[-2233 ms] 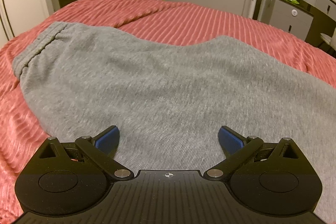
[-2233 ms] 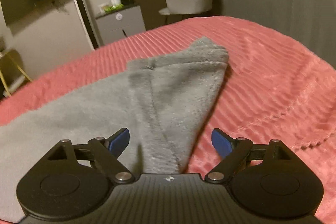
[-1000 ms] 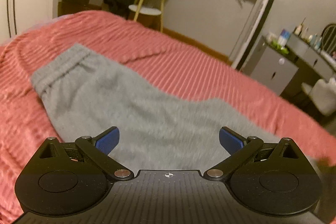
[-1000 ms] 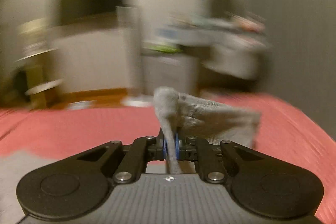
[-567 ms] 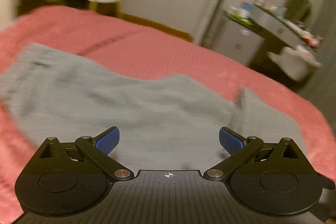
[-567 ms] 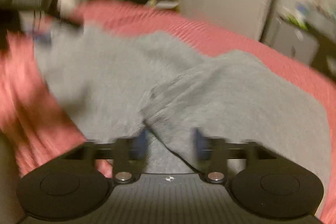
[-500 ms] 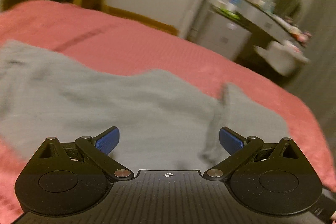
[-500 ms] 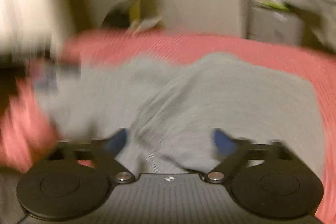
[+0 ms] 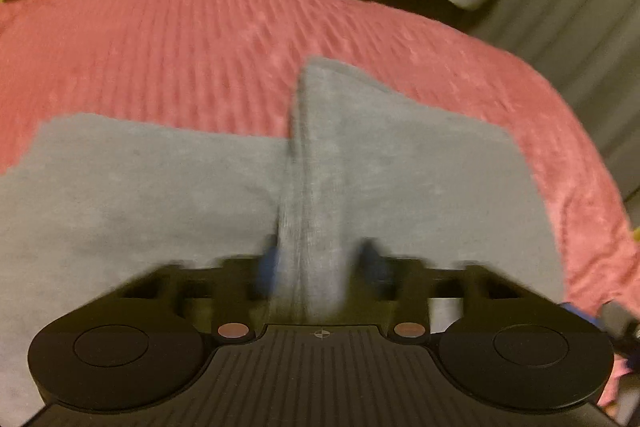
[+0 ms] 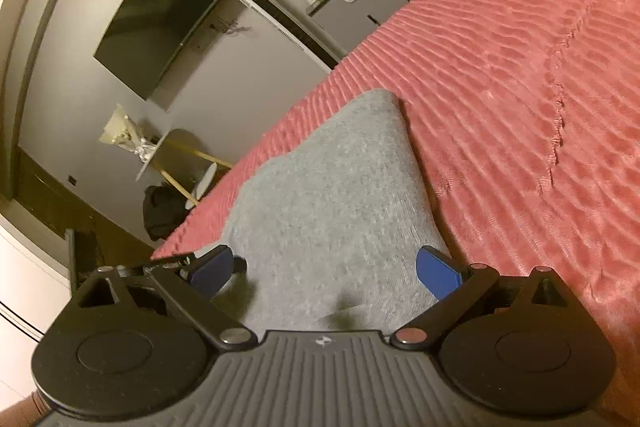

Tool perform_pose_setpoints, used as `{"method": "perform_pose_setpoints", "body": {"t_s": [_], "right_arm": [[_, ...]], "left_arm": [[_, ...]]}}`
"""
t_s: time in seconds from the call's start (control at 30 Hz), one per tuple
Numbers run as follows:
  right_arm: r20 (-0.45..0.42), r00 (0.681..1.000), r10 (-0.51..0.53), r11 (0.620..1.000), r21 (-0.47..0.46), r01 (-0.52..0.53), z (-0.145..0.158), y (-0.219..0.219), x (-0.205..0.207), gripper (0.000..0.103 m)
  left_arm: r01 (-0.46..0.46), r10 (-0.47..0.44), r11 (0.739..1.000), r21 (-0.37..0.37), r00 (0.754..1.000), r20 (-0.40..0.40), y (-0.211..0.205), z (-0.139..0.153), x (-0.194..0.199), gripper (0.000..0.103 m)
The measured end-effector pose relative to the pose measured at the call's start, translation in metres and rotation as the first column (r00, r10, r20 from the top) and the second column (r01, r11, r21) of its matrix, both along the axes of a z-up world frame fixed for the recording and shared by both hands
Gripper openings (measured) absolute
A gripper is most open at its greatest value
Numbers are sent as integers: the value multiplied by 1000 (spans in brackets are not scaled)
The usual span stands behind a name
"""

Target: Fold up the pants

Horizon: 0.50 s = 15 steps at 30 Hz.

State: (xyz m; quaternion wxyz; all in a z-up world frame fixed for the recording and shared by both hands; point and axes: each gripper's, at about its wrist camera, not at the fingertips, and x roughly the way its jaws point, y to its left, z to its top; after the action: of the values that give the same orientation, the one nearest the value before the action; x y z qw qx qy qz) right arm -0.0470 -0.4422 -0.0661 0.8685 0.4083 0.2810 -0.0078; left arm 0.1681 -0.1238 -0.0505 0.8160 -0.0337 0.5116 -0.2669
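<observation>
Your left tool (image 9: 316, 267) is narrowing around a raised ridge of the grey pants (image 9: 400, 163) lying on the pink bed (image 9: 180, 47), apparently to lift that fold, while your right tool (image 10: 324, 267) hovers wide, empty.

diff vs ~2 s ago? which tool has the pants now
The right tool pinched the cuff, carried it across, let go; now open. The left tool, open before, is closing around a ridge in the pants; blur hides the grip. The pants remain on the red bedspread.
</observation>
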Motion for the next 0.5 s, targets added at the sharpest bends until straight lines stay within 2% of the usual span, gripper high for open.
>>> {"method": "perform_pose_setpoints", "body": {"t_s": [0.03, 0.1, 0.2, 0.27, 0.3, 0.37, 0.43, 0.5], "right_arm": [[0, 1000, -1, 1000, -2, 1, -1, 2, -1, 98], [1, 1000, 4, 1000, -6, -4, -2, 4, 1, 98], [4, 1000, -2, 1000, 1, 2, 1, 1, -4, 98], [10, 1000, -15, 1000, -9, 15, 8, 1, -8, 98], [14, 1000, -23, 1000, -14, 23, 10, -1, -9, 98], [30, 999, -31, 999, -13, 32, 16, -2, -12, 98], [39, 999, -38, 999, 5, 38, 19, -1, -14, 99], [27, 999, -24, 1000, 20, 24, 18, 4, -12, 99]], "left_arm": [[-21, 20, 999, -28, 999, -30, -1, -2, 4, 18], [-62, 59, 996, -58, 997, -45, 0, 2, 4, 16], [-69, 75, 989, -127, 996, 46, 5, 36, -18, 15], [-71, 95, 977, -202, 989, 113, 18, 64, -39, 15], [-84, 118, 973, -216, 982, 149, 27, 76, -51, 15], [-132, 172, 968, -212, 968, 183, 48, 88, -70, 15], [-208, 238, 960, -189, 959, 152, 73, 81, -85, 16], [-269, 280, 959, -88, 947, 159, 89, 57, -97, 23]]}}
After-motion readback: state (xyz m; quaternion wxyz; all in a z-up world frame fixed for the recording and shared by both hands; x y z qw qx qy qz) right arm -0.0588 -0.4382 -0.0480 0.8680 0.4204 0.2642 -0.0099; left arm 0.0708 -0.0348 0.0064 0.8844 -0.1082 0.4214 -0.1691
